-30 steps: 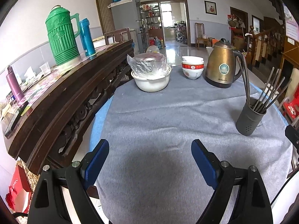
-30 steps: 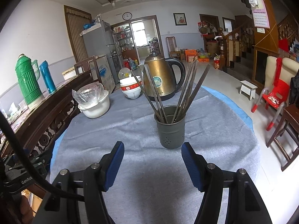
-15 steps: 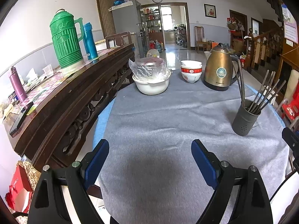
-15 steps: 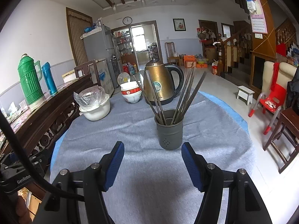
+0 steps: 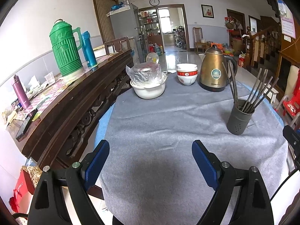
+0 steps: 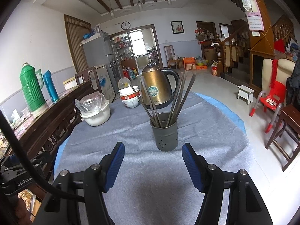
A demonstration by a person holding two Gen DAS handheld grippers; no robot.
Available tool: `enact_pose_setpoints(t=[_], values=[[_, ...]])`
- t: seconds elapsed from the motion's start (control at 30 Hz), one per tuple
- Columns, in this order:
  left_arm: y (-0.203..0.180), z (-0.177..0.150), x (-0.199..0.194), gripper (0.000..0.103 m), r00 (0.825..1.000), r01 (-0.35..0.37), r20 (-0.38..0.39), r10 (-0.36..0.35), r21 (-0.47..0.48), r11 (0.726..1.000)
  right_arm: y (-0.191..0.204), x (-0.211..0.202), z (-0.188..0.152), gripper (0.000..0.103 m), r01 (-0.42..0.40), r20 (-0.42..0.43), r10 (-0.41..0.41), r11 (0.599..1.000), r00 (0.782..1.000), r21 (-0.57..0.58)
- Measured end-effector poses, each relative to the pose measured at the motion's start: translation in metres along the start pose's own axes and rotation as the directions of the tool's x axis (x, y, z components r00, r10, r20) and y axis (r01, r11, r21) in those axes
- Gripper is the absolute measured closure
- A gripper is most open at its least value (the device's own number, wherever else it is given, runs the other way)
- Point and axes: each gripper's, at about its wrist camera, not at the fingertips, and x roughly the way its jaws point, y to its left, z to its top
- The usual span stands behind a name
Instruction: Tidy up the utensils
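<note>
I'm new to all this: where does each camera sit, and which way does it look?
Left wrist: on the left hand-held gripper, facing across the grey table; its open blue fingers show.
Right wrist: on the right hand-held gripper, aimed at the chopstick holder; open fingers show.
Shared: holder, kettle, bowls.

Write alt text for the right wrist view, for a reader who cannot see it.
The open, empty right gripper hovers over a grey tablecloth, aimed at a dark utensil holder full of chopsticks. Behind stand a brass kettle, stacked bowls and a plastic-covered white bowl.
</note>
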Motion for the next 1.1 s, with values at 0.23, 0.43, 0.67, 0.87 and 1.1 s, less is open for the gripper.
enact_pose_setpoints(t=[0.23, 0.43, 0.67, 0.87, 1.1], values=[[-0.008, 0.003, -0.006, 0.013, 1.0, -0.012, 0.006, 0.012, 0.016, 1.0, -0.007, -0.004, 0.003, 0.035, -0.012, 0.013, 0.012, 1.0, 1.0, 0.019], [-0.014, 0.008, -0.009, 0.013, 1.0, -0.013, 0.01, 0.013, 0.024, 1.0, -0.01, -0.005, 0.007, 0.035, -0.017, 0.024, 0.016, 1.0, 1.0, 0.024], [-0.024, 0.022, -0.014, 0.013, 0.999, 0.001, 0.032, -0.002, 0.045, 0.999, -0.012, -0.007, 0.016, 0.035, -0.012, 0.046, 0.011, 1.0, 0.999, 0.025], [-0.035, 0.037, -0.014, 0.013, 0.998, 0.026, 0.047, -0.029, 0.057, 0.998, -0.013, -0.007, 0.024, 0.035, 0.006, 0.073, -0.007, 1.0, 0.997, 0.012], [-0.042, 0.058, -0.015, 0.013, 0.996, 0.049, 0.075, -0.054, 0.064, 0.997, -0.014, -0.006, 0.043, 0.035, 0.029, 0.109, -0.03, 1.0, 0.994, 0.006]])
